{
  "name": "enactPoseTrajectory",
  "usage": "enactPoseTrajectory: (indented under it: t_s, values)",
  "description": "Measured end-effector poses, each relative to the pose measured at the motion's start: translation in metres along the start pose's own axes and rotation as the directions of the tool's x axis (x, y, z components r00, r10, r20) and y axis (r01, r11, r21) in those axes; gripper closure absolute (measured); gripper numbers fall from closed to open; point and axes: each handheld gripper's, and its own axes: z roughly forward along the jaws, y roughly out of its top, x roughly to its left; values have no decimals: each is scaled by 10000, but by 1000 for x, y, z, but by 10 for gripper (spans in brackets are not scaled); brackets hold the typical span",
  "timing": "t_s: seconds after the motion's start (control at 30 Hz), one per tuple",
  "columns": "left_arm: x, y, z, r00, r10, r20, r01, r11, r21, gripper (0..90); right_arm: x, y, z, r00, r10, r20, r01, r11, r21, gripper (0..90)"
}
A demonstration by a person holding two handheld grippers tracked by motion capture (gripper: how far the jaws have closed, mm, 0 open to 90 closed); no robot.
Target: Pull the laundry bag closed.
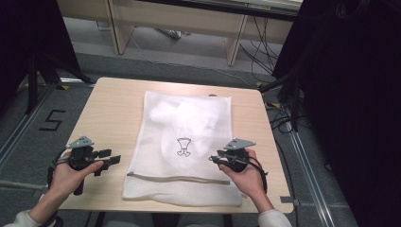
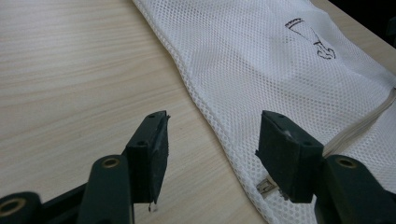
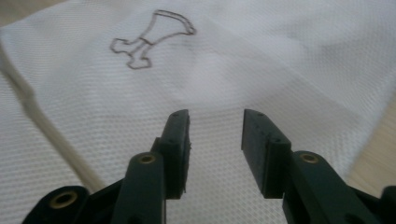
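1. A white mesh laundry bag lies flat in the middle of the tabletop, its zipper running across close to the near edge; something pale and soft shows through the mesh toward the far end, and a small black drawn mark sits near the bag's centre.
2. The left gripper hovers over bare wood just beside the bag's left edge, near the front-left corner of the tabletop; its jaws stand wide apart with nothing between them; in the left gripper view the zipper's end lies just past the right jaw.
3. The right gripper hangs over the bag's right side, above the zipper line; its jaws are spread and empty, with mesh lying beneath the gap.
4. Judged from this, the work stands at the approach: both claws flank the zippered end and neither has taken hold.
5. The next move likely calls for one claw to pin the mesh beside the zipper while the other finds the small pull tab; the mesh is limp and thin, so a pinch should take only the top layer; whether the tab sits at the left end I cannot say for certain.
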Motion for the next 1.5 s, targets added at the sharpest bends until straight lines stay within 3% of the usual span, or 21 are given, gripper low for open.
enactPoseTrajectory:
  t_s: [0.03, 0.07, 0.17, 0.2, 0.23, 0.27, 0.3, 0.37, 0.4, 0.47, 0.57, 0.6, 0.63, 0.7, 0.73, 0.87, 1.03, 1.13, 1.4, 1.43, 1.5]
  values:
    - [0, 0, 0, 10000, 34, 6, -34, 10000, -12, 422, 0, 0, 0, 10000, 0, 0, 0, 10000, 0, 655]
    - [-1, 0, 0, 10000, 22, 20, -22, 10000, -18, 422, 4, 5, 3, 9989, -447, -133, 445, 9989, -159, 670]
    - [0, 0, -2, 10000, 14, -49, -15, 10000, -55, 422, 23, 21, 11, 9938, -821, -747, 828, 9965, 63, 711]
    - [1, 0, -2, 9999, -58, -123, 58, 10000, -31, 422, 35, 32, 21, 9878, -1148, -1055, 1155, 9933, 1, 734]
    - [1, 0, -2, 9999, -58, -123, 58, 10000, -31, 422, 35, 32, 21, 9878, -1148, -1055, 1155, 9933, 1, 734]
    - [1, 0, -2, 9999, -65, -146, 64, 10000, -47, 422, 48, 44, 30, 9752, -1550, -1577, 1585, 9873, 94, 748]
    - [2, 0, -2, 9999, -74, -139, 73, 10000, -24, 422, 48, 44, 30, 9752, -1550, -1577, 1585, 9873, 94, 748]
    - [2, 0, -2, 9998, -135, -137, 135, 9999, -35, 422, 68, 61, 43, 9597, -1942, -2034, 2041, 9785, 287, 766]
    - [2, 0, -2, 9998, -135, -137, 135, 9999, -35, 422, 68, 61, 43, 9597, -1942, -2034, 2041, 9785, 287, 766]
    - [3, 0, -3, 9999, -120, -102, 120, 9999, -27, 421, 81, 72, 54, 9455, -2168, -2427, 2310, 9725, 311, 770]
    - [3, 0, -3, 9998, -97, -198, 97, 10000, -12, 419, 107, 87, 78, 9121, -2606, -3166, 2898, 9559, 481, 769]
    - [4, 0, -3, 9997, -94, -214, 94, 10000, -33, 419, 107, 87, 78, 9121, -2606, -3166, 2898, 9559, 481, 769]
    - [4, 0, -4, 9997, -170, -201, 169, 9998, -52, 418, 113, 90, 82, 9035, -2649, -3368, 3016, 9515, 608, 769]
    - [4, 0, -4, 9996, -168, -235, 166, 9998, -68, 418, 130, 95, 100, 8769, -2837, -3880, 3371, 9384, 755, 767]
    - [4, 0, -4, 9996, -167, -244, 166, 9998, -67, 418, 130, 95, 100, 8769, -2837, -3880, 3371, 9384, 755, 767]
    - [4, 0, -4, 9995, -172, -253, 173, 9998, 21, 418, 146, 100, 122, 8590, -2849, -4254, 3578, 9284, 1006, 760]
    - [6, -1, -4, 9992, -215, -325, 215, 9998, 0, 418, 157, 103, 141, 8455, -2872, -4501, 3751, 9194, 1181, 756]
    - [6, -1, -5, 9992, -220, -343, 220, 9998, -10, 418, 159, 104, 146, 8411, -2877, -4580, 3821, 9154, 1268, 753]
    - [7, -1, -4, 9990, -228, -377, 228, 9997, -3, 418, 163, 103, 162, 8416, -2690, -4684, 3775, 9131, 1539, 737]
    - [7, -1, -4, 9990, -232, -381, 232, 9997, -5, 418, 164, 102, 163, 8325, -2647, -4867, 3787, 9131, 1512, 735]
    - [7, -1, -4, 9991, -246, -349, 247, 9997, 35, 418, 164, 103, 164, 8342, -2651, -4835, 3798, 9120, 1552, 734]
